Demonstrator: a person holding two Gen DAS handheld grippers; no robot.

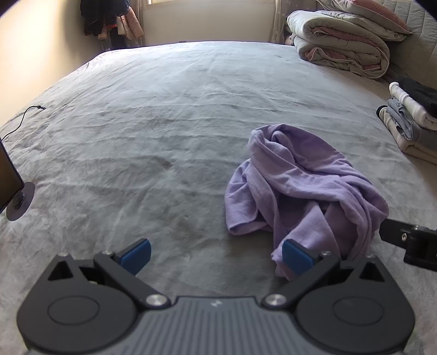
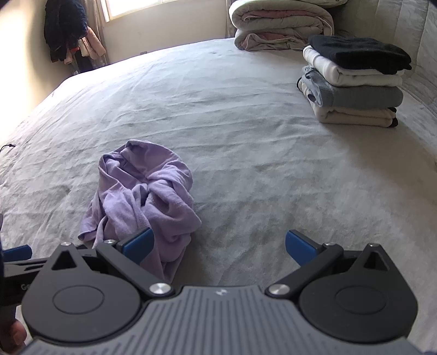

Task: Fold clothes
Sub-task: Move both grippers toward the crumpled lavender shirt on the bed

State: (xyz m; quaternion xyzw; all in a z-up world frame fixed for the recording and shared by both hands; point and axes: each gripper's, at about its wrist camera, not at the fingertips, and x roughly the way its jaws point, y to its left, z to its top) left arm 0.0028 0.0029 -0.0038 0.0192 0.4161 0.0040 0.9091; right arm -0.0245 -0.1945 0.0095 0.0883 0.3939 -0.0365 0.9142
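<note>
Bedroom; wide bed (image 1: 164, 114) under a grey, lightly wrinkled cover, daylight from a window at the far wall.

Nearest: both tools low over the near edge of the bed, side by side, pointing across it. Left tool (image 1: 215, 255) spread wide, nothing between the blue pads; its right pad sits just at the near hem of the garment. Right tool (image 2: 218, 245) equally wide, holding nothing; its left pad overlaps the garment's near end in the right wrist view. Whether either pad touches cloth cannot be told. A fingertip shows at the lower left corner of the right wrist view, behind the left tool's body.

Mid: the purple garment (image 1: 300, 185), a soft knit top by the look of it, lies in a twisted heap between the two tools, near end trailing toward them. Not yet spread.

Far: stack of folded clothes (image 2: 355, 82) on the right side, well apart from the heap; rolled quilts (image 2: 281, 24) behind it; coats hanging in the far left corner; a cable end (image 1: 39, 107) at the left edge.

Judgement: the step is picking up and opening out the heap. Best done by finding a hem or two shoulder points, one per tool, pinching a single layer, then lifting and drawing apart so the twist falls out before laying flat.
</note>
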